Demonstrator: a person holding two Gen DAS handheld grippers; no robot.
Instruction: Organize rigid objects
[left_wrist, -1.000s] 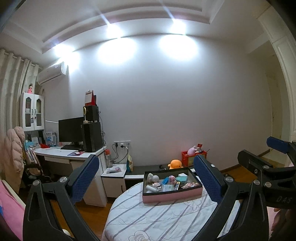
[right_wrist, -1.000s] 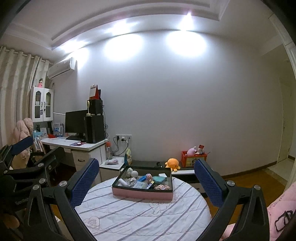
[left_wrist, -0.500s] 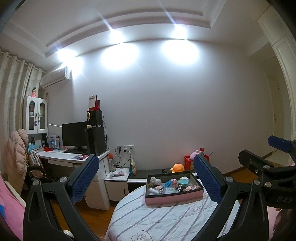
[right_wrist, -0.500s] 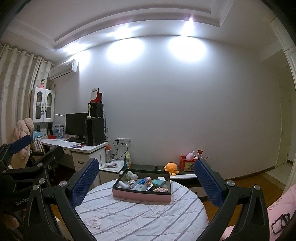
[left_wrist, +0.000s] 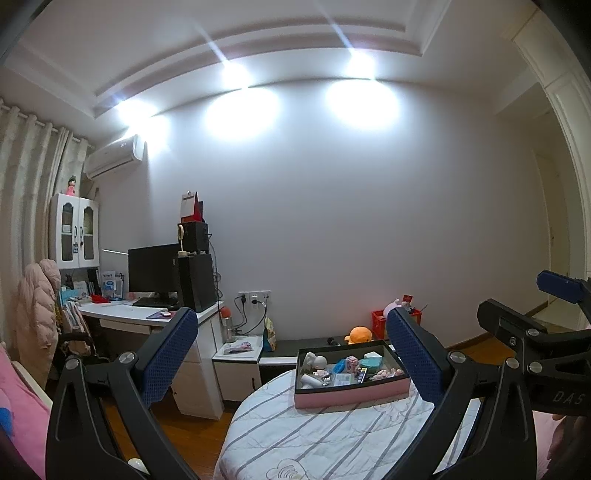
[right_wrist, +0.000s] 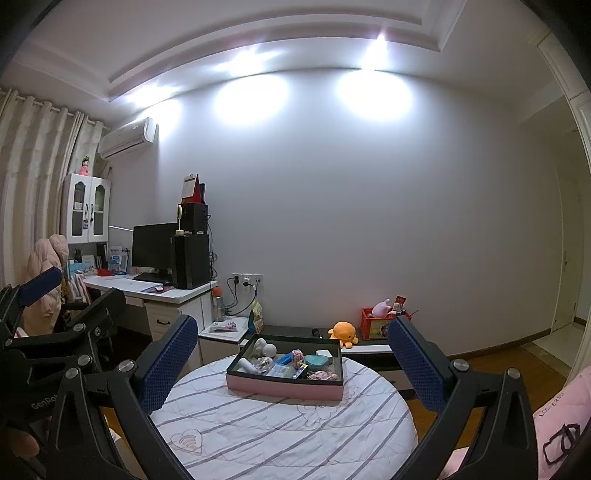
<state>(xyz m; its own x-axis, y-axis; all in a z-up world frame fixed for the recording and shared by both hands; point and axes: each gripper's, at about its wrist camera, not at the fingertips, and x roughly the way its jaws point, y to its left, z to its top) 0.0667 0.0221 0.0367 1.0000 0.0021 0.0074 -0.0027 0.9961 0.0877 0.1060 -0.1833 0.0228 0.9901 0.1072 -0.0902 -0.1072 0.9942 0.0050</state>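
Round table with striped white cloth, its far edge near a low dark bench along the wall. Pink-sided tray sits on the far half of the table, set back from the near edge; the near half of the cloth is bare. Tray holds the small rigid items, packed close: white bottle lying down, white round-headed figurine, colour cube, teal round tin, blue box; the rest too small to tell.

Wood floor open to the right toward a doorway; desk with monitor to the left. Orange plush and red box on the bench behind the tray.

Left gripper spread wide, holding nothing, raised above the near table edge, touching nothing. Right gripper equally wide, empty, well short of the tray. Each shows at the edge of the other's view, side by side.
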